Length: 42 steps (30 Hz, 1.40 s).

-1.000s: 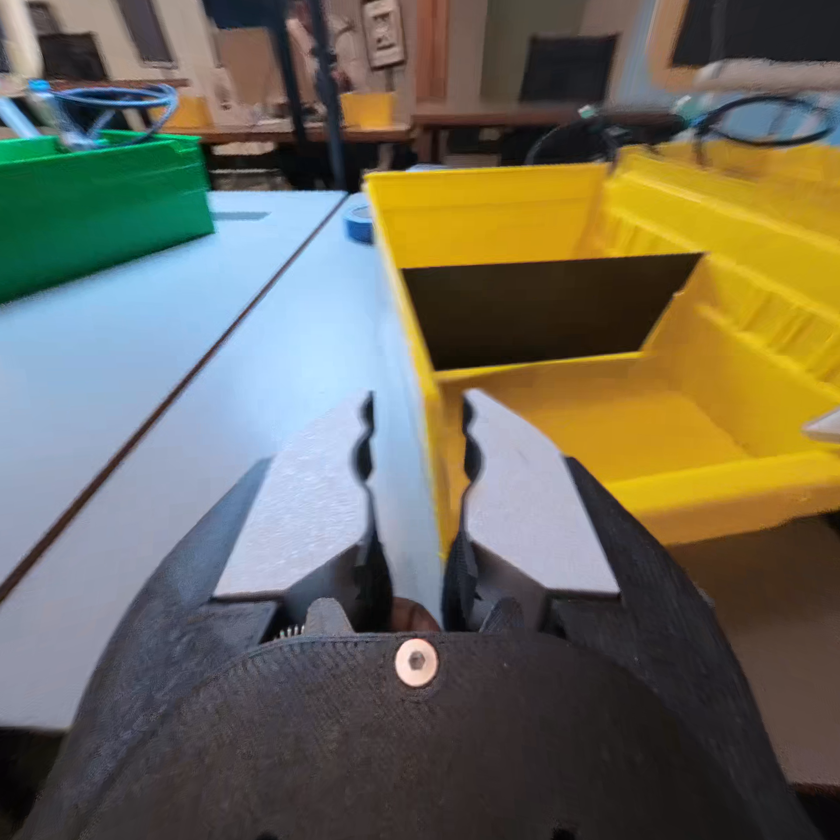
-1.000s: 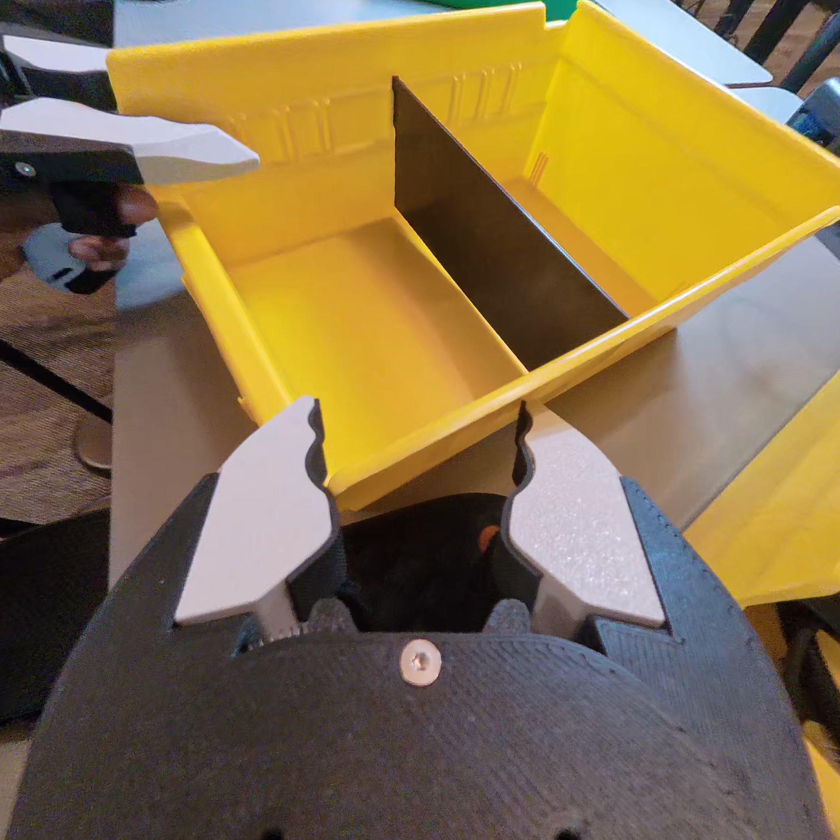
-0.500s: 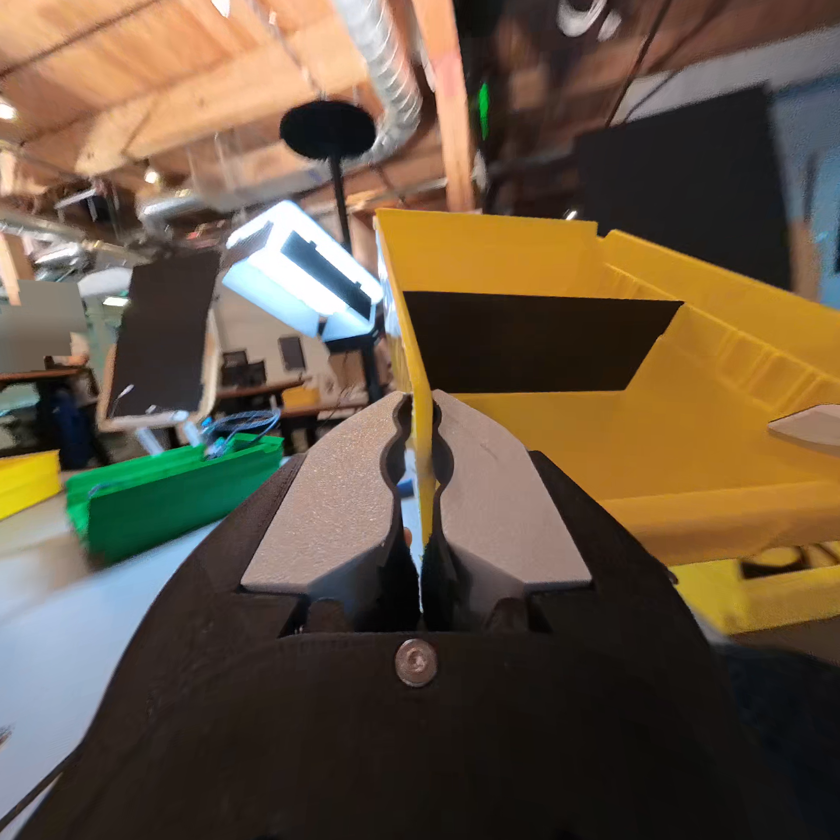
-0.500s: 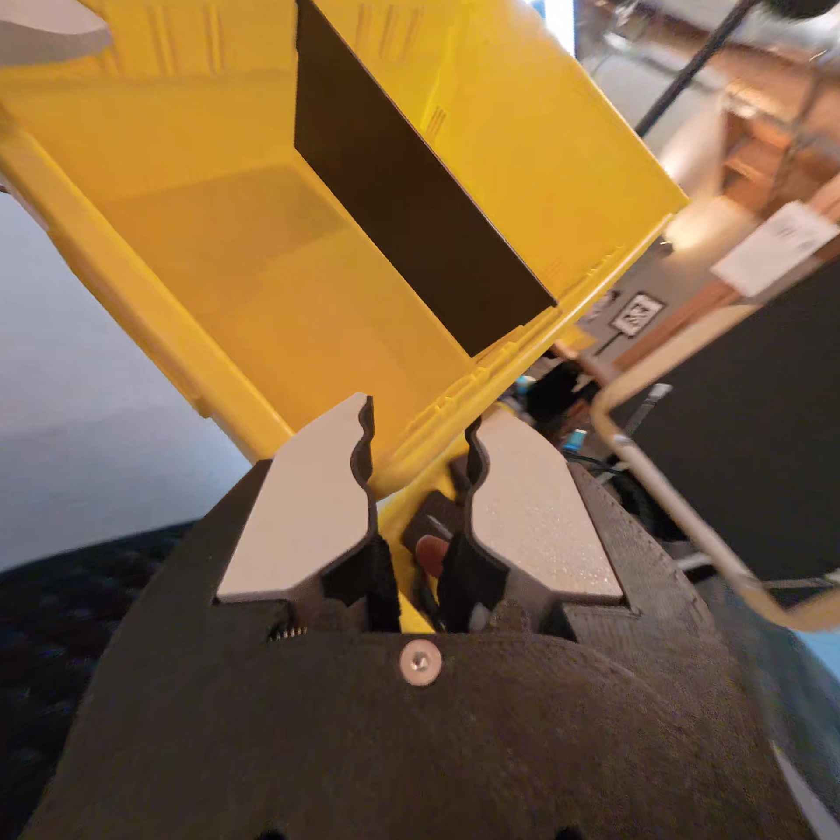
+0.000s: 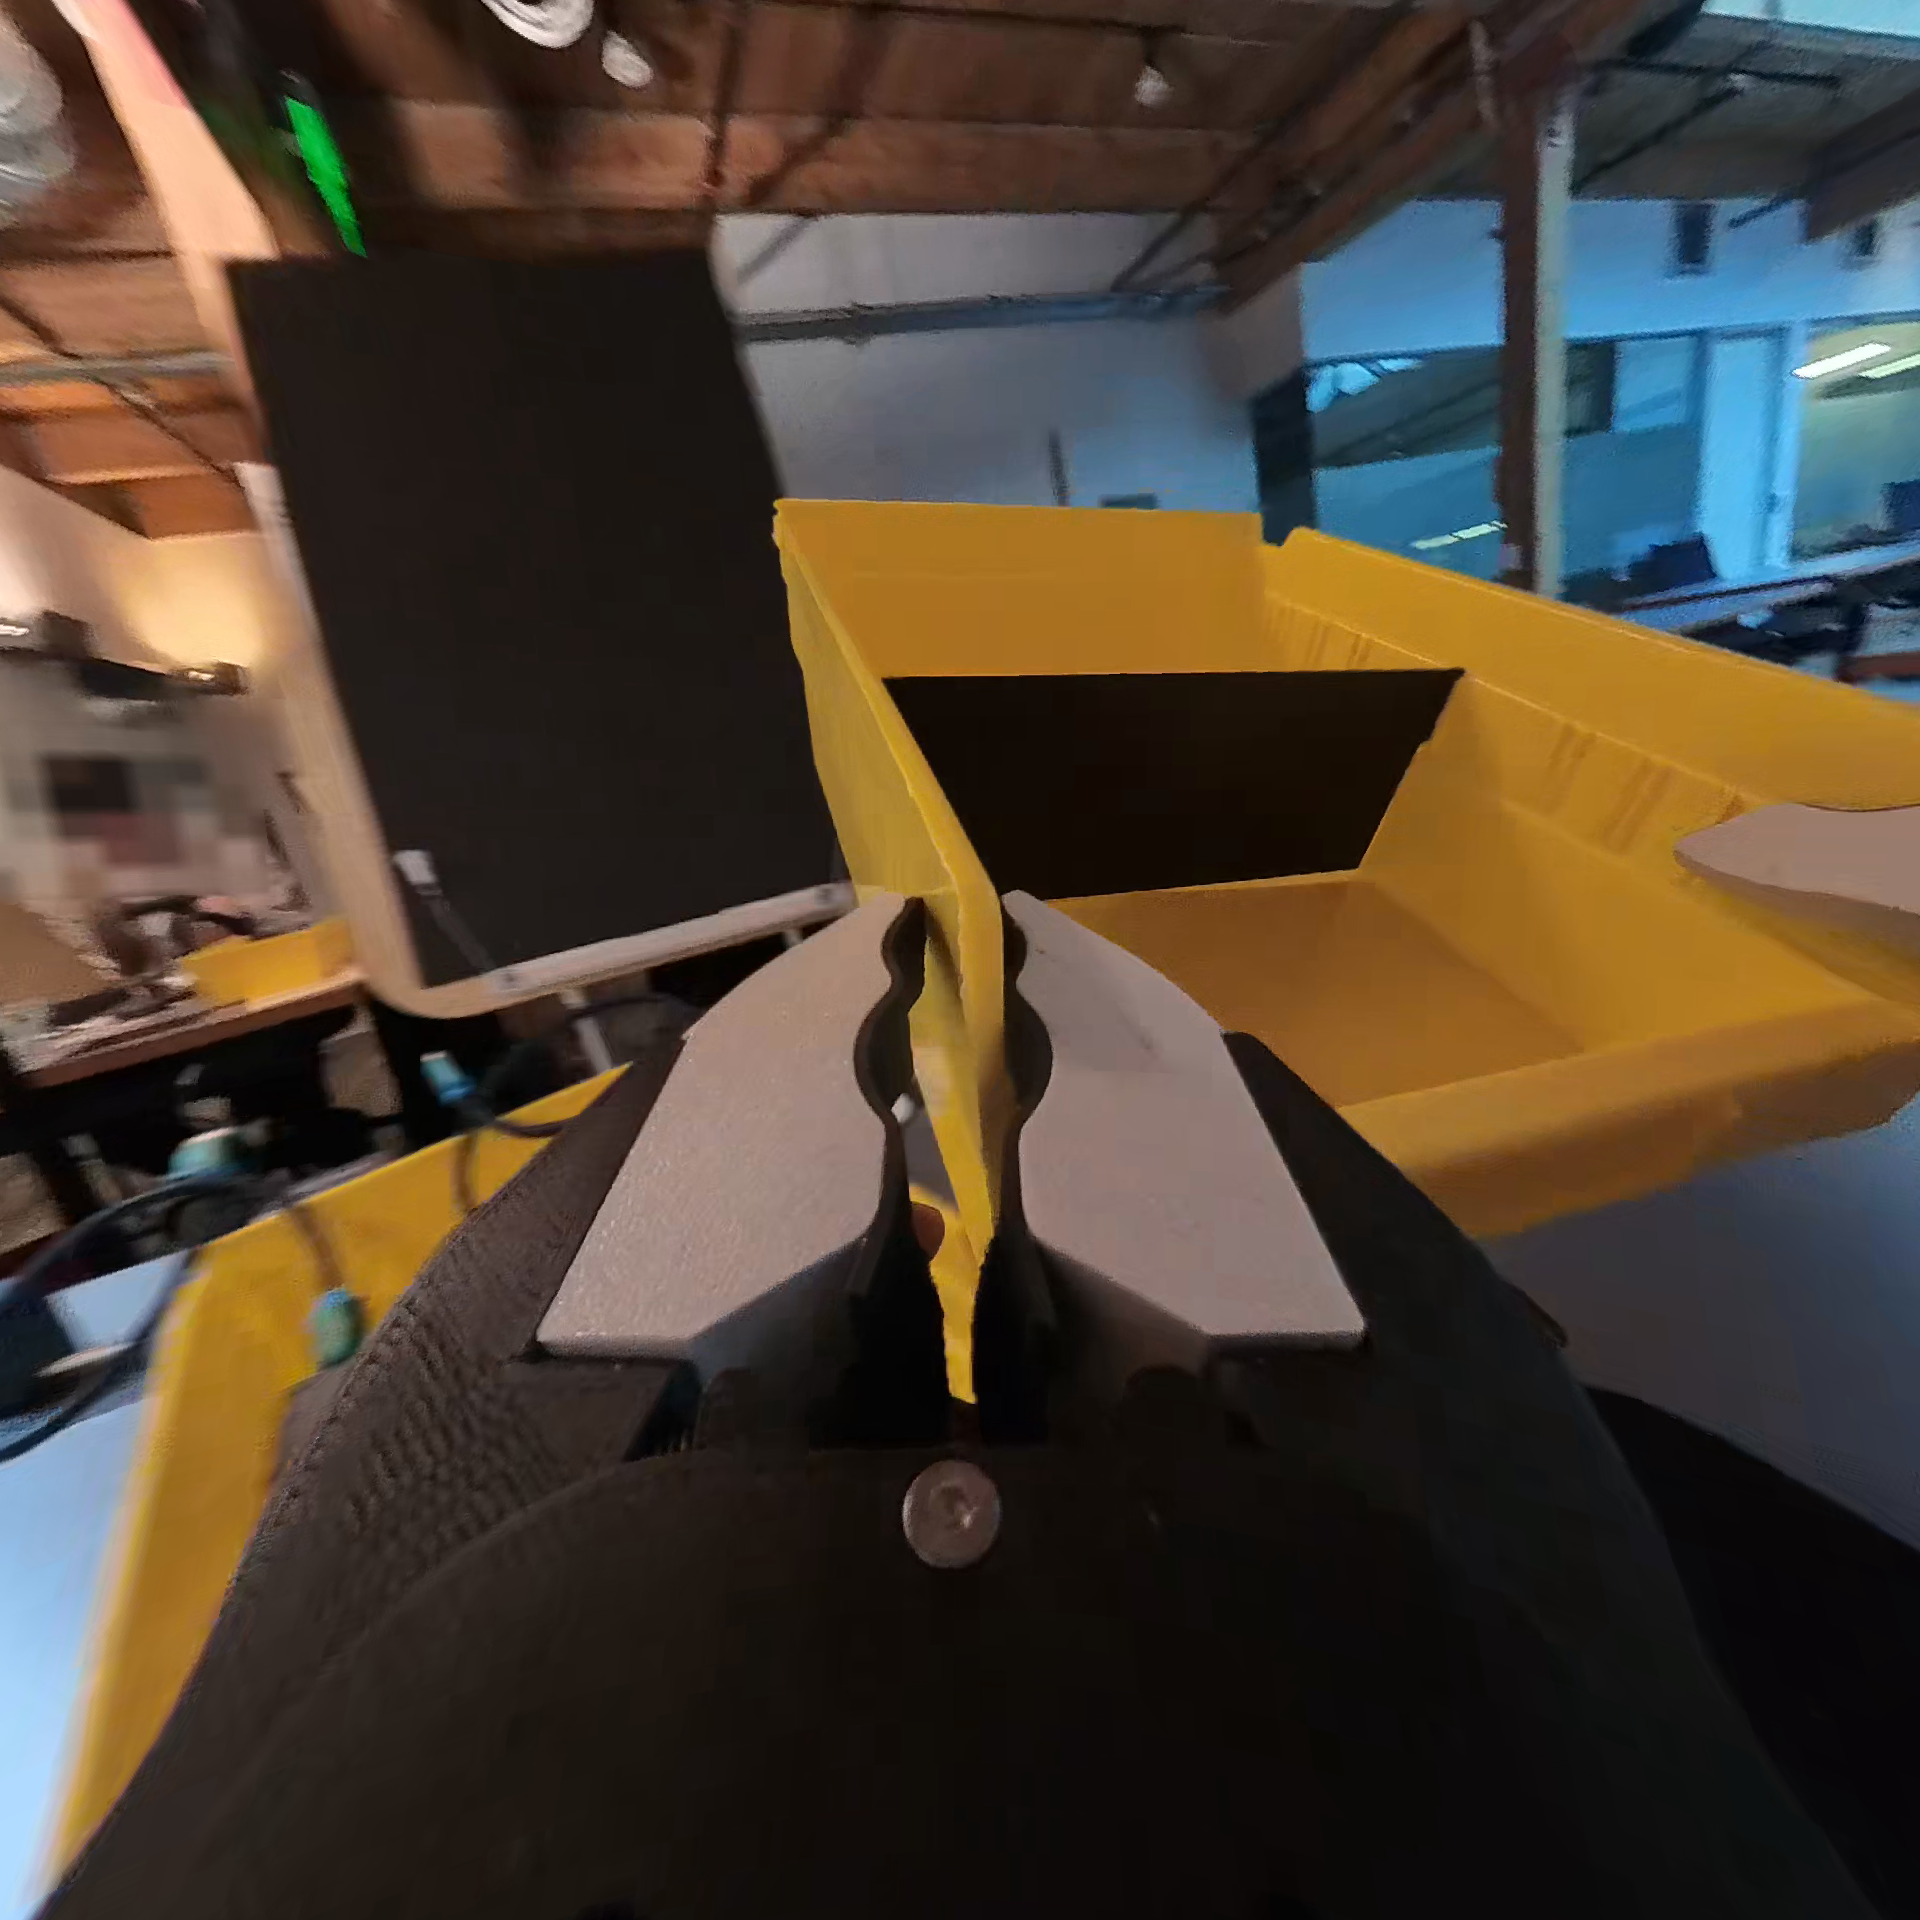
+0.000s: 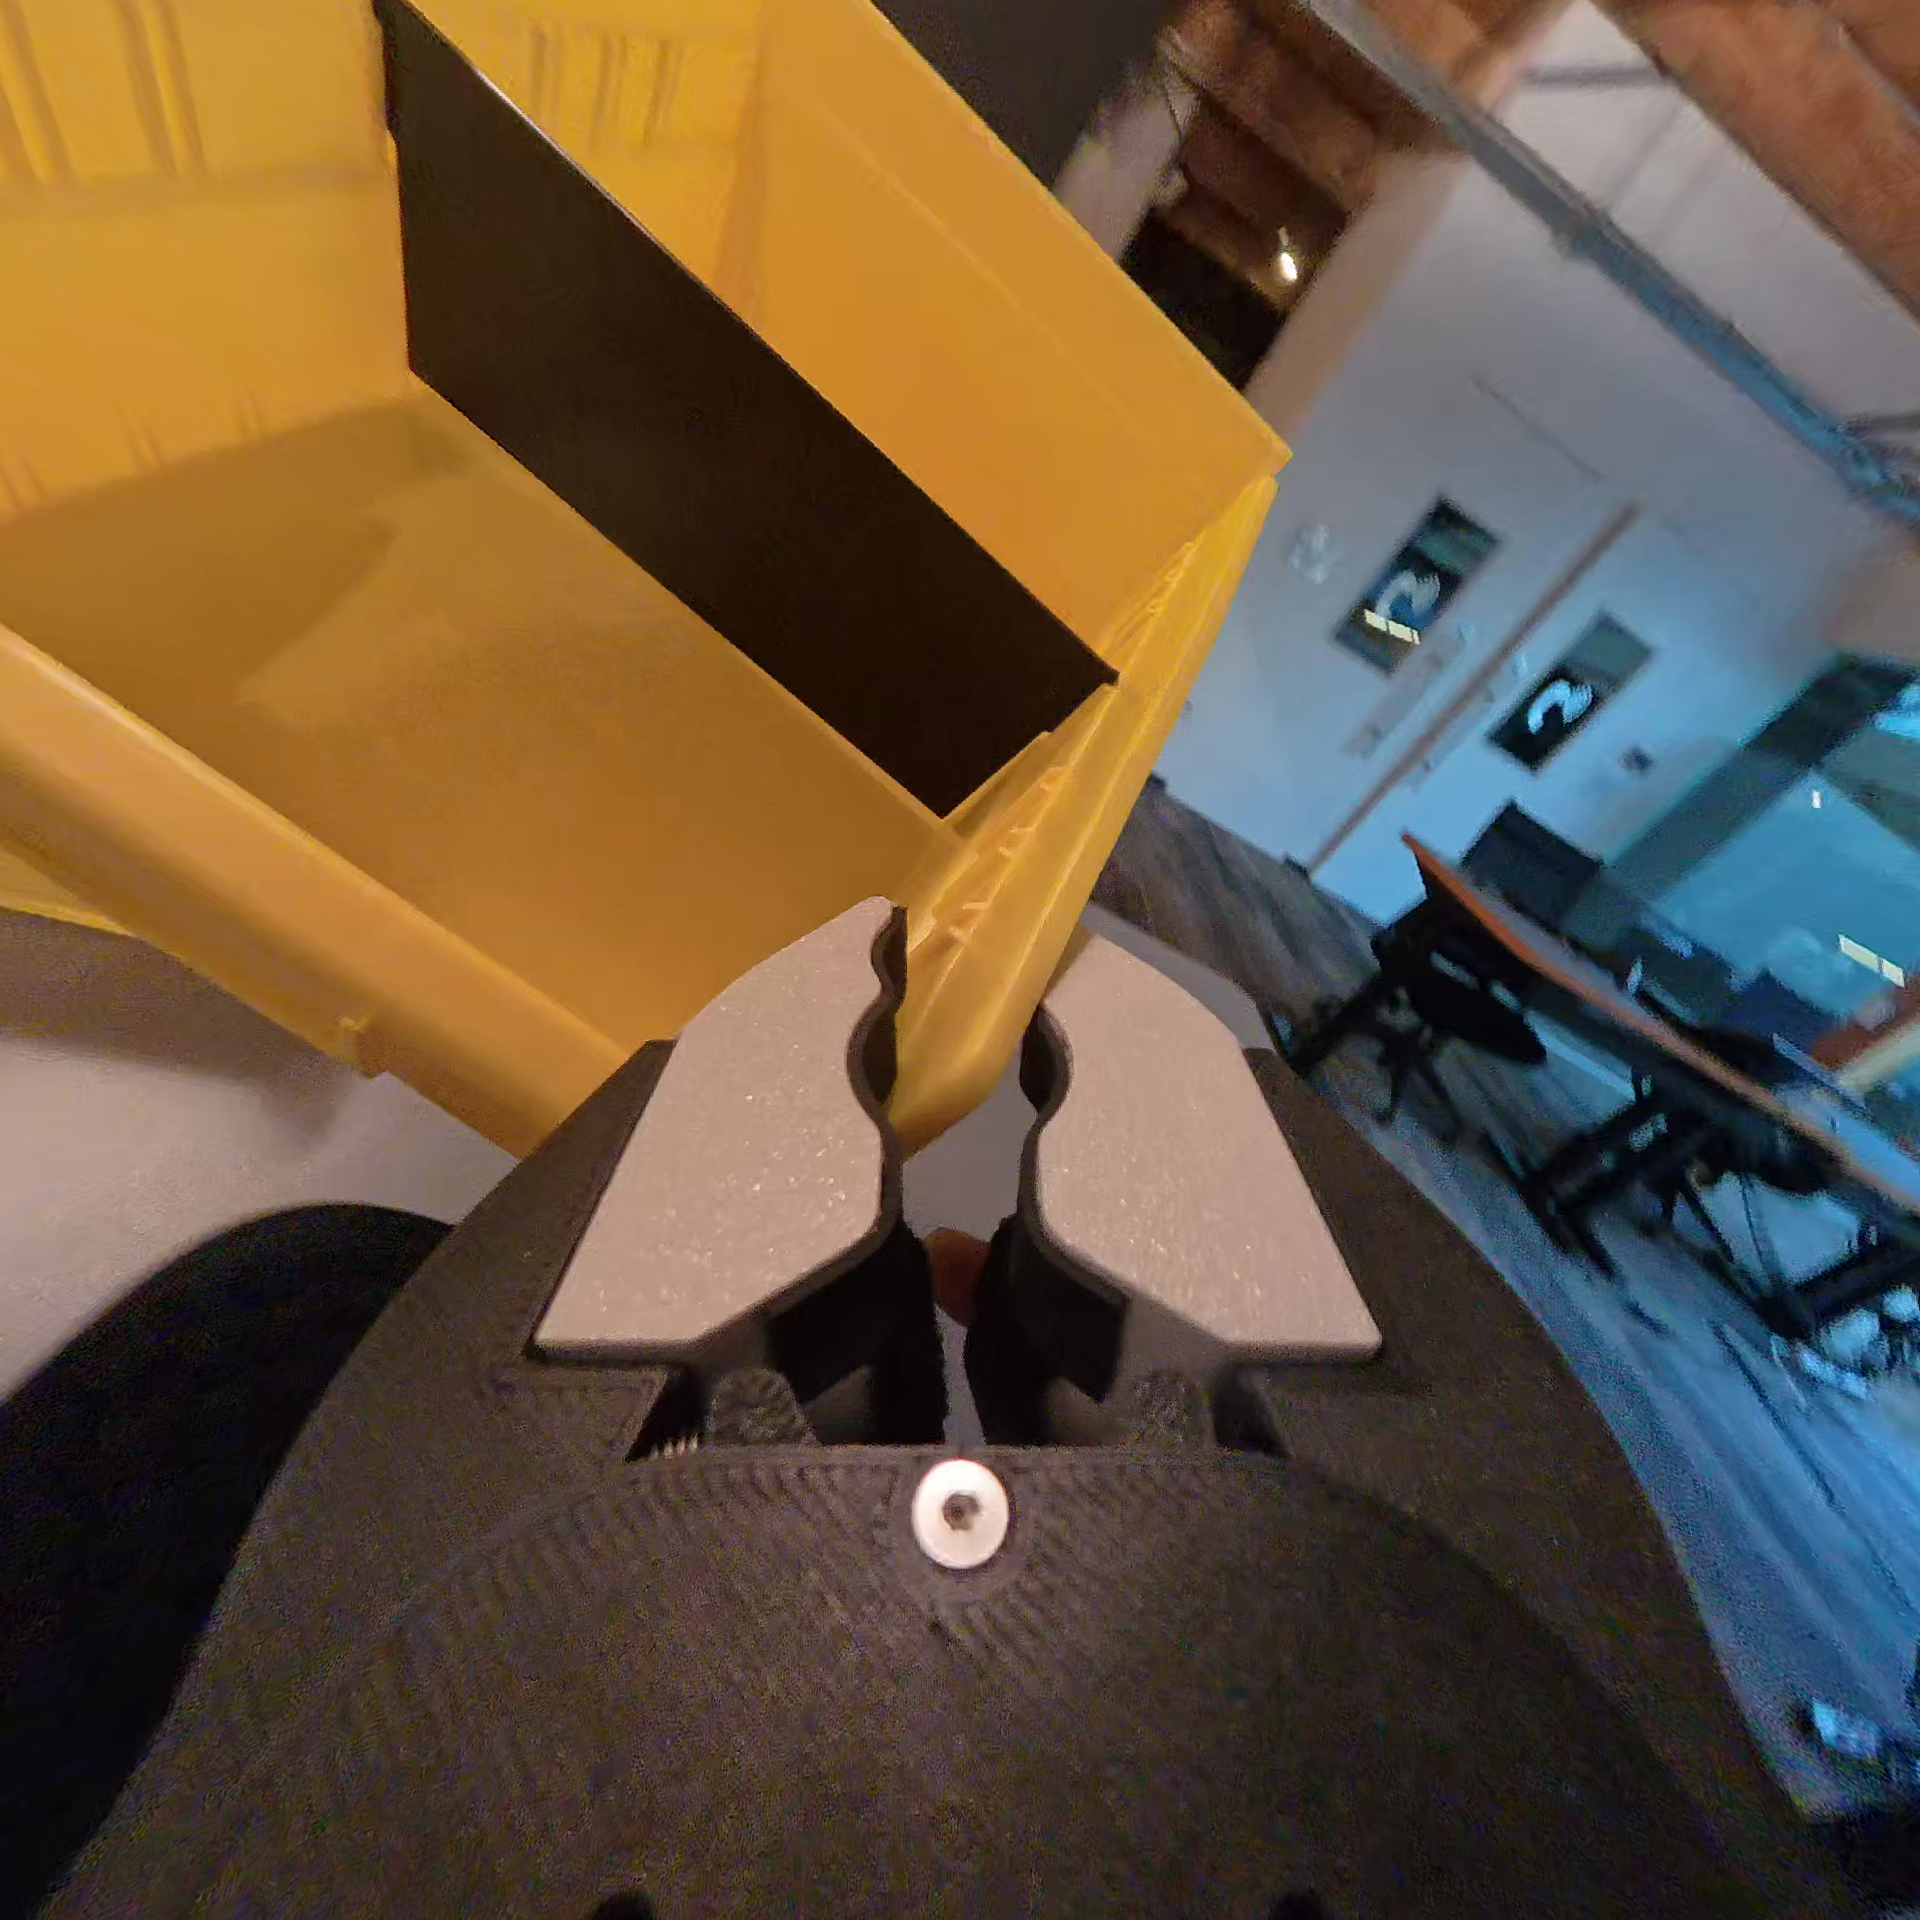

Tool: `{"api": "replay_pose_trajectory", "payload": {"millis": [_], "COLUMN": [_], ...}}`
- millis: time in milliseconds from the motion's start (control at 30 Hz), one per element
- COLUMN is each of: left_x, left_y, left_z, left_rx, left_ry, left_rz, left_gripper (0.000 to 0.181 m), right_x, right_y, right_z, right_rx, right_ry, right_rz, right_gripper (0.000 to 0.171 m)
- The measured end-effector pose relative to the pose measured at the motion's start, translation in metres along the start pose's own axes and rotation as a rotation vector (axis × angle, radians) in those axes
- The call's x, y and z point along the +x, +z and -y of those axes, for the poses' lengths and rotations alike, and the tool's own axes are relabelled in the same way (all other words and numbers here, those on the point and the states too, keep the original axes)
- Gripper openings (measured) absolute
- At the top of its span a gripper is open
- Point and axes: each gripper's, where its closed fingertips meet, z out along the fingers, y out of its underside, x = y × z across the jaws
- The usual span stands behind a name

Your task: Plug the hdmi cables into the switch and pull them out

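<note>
- Left gripper [image 5: 961, 940] pinches one side wall of a yellow bin [image 5: 1455, 1049], jaws pressed onto the thin plastic.
- Right gripper [image 6: 977, 961] clamps the bin's [image 6: 499, 748] opposite rim near a corner.
- A black divider [image 6: 717, 468] splits the bin, which is raised and tilted, in two.
- No cables or switch are visible in the bin.
- A second yellow bin [image 5: 312, 1236] with cables sits lower left, blurred.

No legible text, brand or number anywhere. Two dark wall posters [image 6: 1415, 597] [image 6: 1567, 704] in right wrist view, each bearing a pale curved mark only. Green lit sign [image 5: 324, 171] near ceiling in left wrist view, blurred beyond reading. Raised marks on bin rim [image 6: 997, 883], unreadable.
</note>
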Motion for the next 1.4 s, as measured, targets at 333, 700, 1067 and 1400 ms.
{"api": "replay_pose_trajectory", "payload": {"millis": [333, 700, 1067, 1400], "left_x": [0.11, 0.125, 0.062, -0.059], "left_y": [0.089, 0.087, 0.002, -0.045], "left_z": [-0.096, -0.142, -0.056, -0.22], "left_rx": [-0.224, -0.382, -0.246, -0.838], "left_ry": [-0.065, -0.085, 0.324, 0.733], "left_rz": [-0.233, -0.373, -0.499, -0.401], "left_gripper": [0.011, 0.018, 0.073, 0.042], "right_x": [0.064, 0.052, 0.058, -0.024], "right_y": [0.011, 0.016, -0.002, -0.007], "right_z": [-0.139, -0.173, -0.135, -0.121], "right_rx": [-0.319, -0.412, -0.105, -0.016], "right_ry": [0.079, 0.05, -0.081, -0.342], "right_rz": [-0.081, -0.036, 0.047, 0.375], "right_gripper": [0.018, 0.021, 0.055, 0.064]}}
